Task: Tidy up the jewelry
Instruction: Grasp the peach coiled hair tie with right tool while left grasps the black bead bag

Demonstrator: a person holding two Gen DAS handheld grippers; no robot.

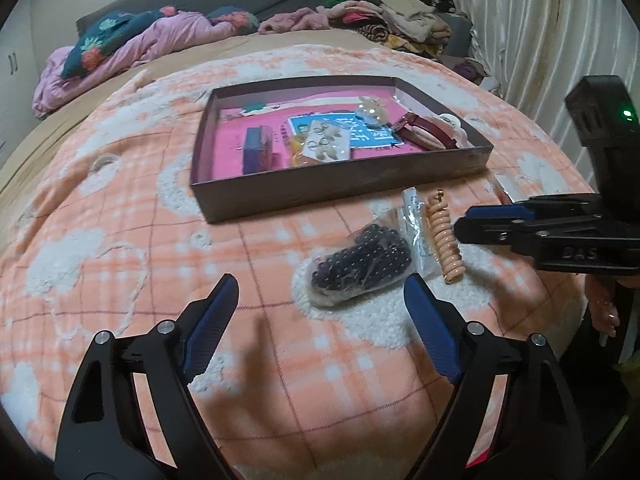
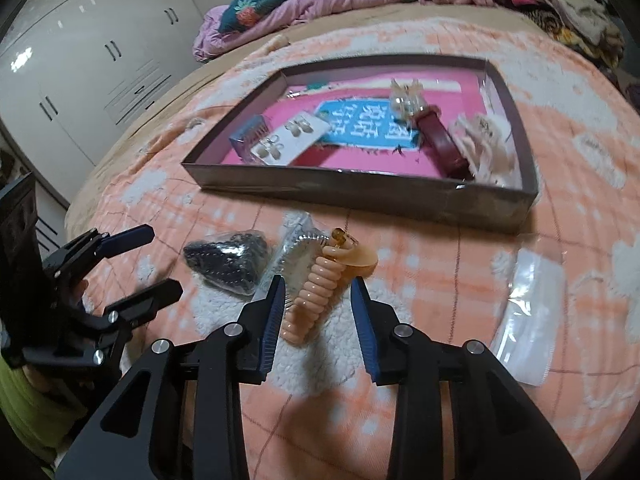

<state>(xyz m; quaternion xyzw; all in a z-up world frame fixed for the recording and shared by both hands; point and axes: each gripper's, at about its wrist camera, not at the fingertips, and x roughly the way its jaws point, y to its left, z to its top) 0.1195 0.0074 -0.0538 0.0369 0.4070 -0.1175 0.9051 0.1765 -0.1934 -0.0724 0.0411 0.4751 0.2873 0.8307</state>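
A peach coil hair tie point(image 2: 316, 284) point(image 1: 442, 236) lies on the orange blanket. My right gripper point(image 2: 318, 280) point(image 1: 464, 222) straddles it with narrow jaws; a gap shows beside the right pad. To the left of the coil lie a clear packet with a silver piece point(image 2: 296, 252) point(image 1: 416, 224) and a bag of black beads point(image 2: 228, 264) point(image 1: 360, 268). My left gripper point(image 1: 320, 284) point(image 2: 164, 260) is open, its tips on either side of the bead bag's near end without touching it. Behind them, the brown box point(image 1: 340, 188) point(image 2: 360, 196) holds a red-strapped watch point(image 2: 438, 136), an earring card point(image 2: 288, 136) and a cream hair claw point(image 2: 484, 148).
An empty clear plastic bag point(image 2: 528, 312) lies on the blanket at the right. Crumpled bedding point(image 1: 132, 40) and piled clothes point(image 1: 400, 16) fill the far side of the bed. White wardrobes point(image 2: 80, 64) stand at the left, a curtain point(image 1: 540, 32) at the right.
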